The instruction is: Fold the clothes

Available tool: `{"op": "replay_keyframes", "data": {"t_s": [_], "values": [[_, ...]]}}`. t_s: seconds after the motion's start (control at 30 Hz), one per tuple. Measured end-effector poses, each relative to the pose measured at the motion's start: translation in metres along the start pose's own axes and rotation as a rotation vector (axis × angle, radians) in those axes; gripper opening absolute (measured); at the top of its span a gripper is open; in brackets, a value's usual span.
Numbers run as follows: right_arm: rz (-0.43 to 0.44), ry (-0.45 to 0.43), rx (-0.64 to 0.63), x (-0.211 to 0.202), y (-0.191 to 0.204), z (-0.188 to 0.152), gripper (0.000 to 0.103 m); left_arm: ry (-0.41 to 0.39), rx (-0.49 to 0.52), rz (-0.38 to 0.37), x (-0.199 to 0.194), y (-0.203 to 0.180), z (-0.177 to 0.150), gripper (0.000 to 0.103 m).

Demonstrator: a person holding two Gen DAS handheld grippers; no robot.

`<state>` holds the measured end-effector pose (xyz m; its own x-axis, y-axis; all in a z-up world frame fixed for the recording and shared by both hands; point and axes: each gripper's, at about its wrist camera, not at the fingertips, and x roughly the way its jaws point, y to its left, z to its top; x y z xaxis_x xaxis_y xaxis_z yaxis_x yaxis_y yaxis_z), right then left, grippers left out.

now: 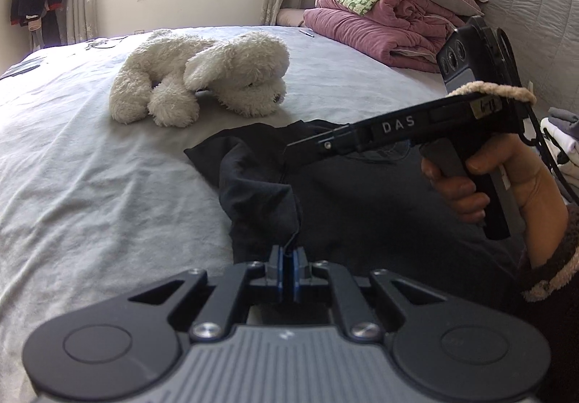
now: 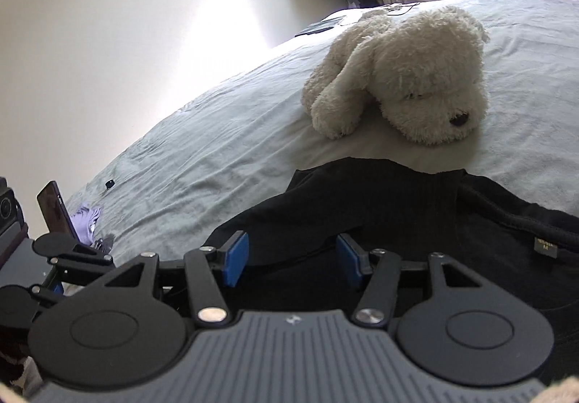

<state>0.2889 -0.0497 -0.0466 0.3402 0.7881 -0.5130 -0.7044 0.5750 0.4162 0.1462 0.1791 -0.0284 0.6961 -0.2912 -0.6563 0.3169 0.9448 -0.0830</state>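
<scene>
A dark navy, soft cotton garment is lying crumpled on the pale grey bed sheet, just on the near side of the fluffy white plush dog, with a strip of bare sheet between the two. Taking that dog as the marker, the garment is spreading from in front of its paws across toward the headboard side, so its long axis is running roughly parallel to the dog's body.

The left hand-held gripper is sitting clamped nearly shut, its blue pads pinching a thin raised fold of the garment's edge, on the part farthest from the dog. The cloth is climbing from that pinch toward the dog in a twisted ridge.

The right hand-held gripper is standing about half open, blue pads apart and pressing on nothing; the dark fabric is lying under and between them but is not gripped. It is pointing toward the dog, with the garment's collar and its small woven size label off to the side of its jaws. In the left wrist view a bare hand is gripping its handle above the garment.

The next move probably turns on this: the loose fabric is lying directly ahead of and beneath the right jaws, on the dog's side, so the right hand is the nearer one to take a second hold.
</scene>
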Motion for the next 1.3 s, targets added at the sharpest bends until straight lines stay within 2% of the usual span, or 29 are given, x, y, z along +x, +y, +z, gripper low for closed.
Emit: {"op": "replay_keyframes", "data": {"t_s": [0.07,0.13,0.17,0.23,0.27,0.3,0.43,0.7,0.8,0.87,0.97,1.0,1.1,1.2,1.27,1.3], "values": [[-0.04,0.001,0.005,0.005,0.0,0.0,0.057,0.013,0.024,0.013,0.005,-0.004,-0.002,0.005],[-0.065,0.019,0.001,0.015,0.001,-0.002,0.044,0.023,0.041,0.018,0.008,-0.008,-0.004,0.005],[-0.077,0.027,0.003,0.02,0.002,-0.002,0.029,0.025,0.048,0.016,0.009,-0.01,-0.004,0.005],[-0.102,0.013,0.01,0.026,0.001,-0.003,0.02,0.028,0.06,0.013,0.01,-0.013,-0.005,0.005],[-0.115,0.005,0.014,0.029,0.0,-0.003,0.008,0.03,0.066,0.012,0.01,-0.015,-0.005,0.005],[-0.117,-0.013,0.019,0.028,0.0,-0.003,0.004,0.03,0.069,0.007,0.01,-0.016,-0.005,0.005],[-0.145,-0.144,0.071,0.012,-0.007,0.003,0.003,0.018,0.069,-0.016,0.01,-0.019,-0.005,0.006],[-0.189,-0.277,0.137,-0.013,-0.013,0.009,0.003,0.005,0.068,-0.057,0.012,-0.031,-0.002,0.006],[-0.213,-0.271,0.14,-0.01,-0.016,0.01,0.003,0.008,0.075,-0.112,0.012,-0.035,-0.002,0.006],[-0.256,-0.236,0.13,-0.004,-0.018,0.009,0.003,0.011,0.075,-0.161,0.01,-0.036,0.0,0.007],[-0.315,-0.189,0.113,0.007,-0.022,0.006,0.003,-0.004,0.038,-0.206,0.005,-0.032,0.004,0.012],[-0.302,-0.187,0.131,0.007,-0.024,0.005,0.003,-0.014,0.022,-0.211,0.003,-0.029,0.005,0.015],[-0.257,-0.193,0.167,0.006,-0.03,0.005,0.005,-0.052,0.023,-0.179,-0.004,-0.024,0.008,0.027],[-0.242,-0.196,0.183,0.002,-0.032,0.005,0.013,-0.05,0.083,-0.12,-0.003,-0.023,0.009,0.041],[-0.234,-0.187,0.198,0.001,-0.033,0.005,0.013,-0.039,0.076,-0.071,0.002,-0.014,0.018,0.043],[-0.232,-0.185,0.204,0.0,-0.033,0.005,0.013,-0.037,0.029,-0.061,0.006,-0.004,0.023,0.044]]}}
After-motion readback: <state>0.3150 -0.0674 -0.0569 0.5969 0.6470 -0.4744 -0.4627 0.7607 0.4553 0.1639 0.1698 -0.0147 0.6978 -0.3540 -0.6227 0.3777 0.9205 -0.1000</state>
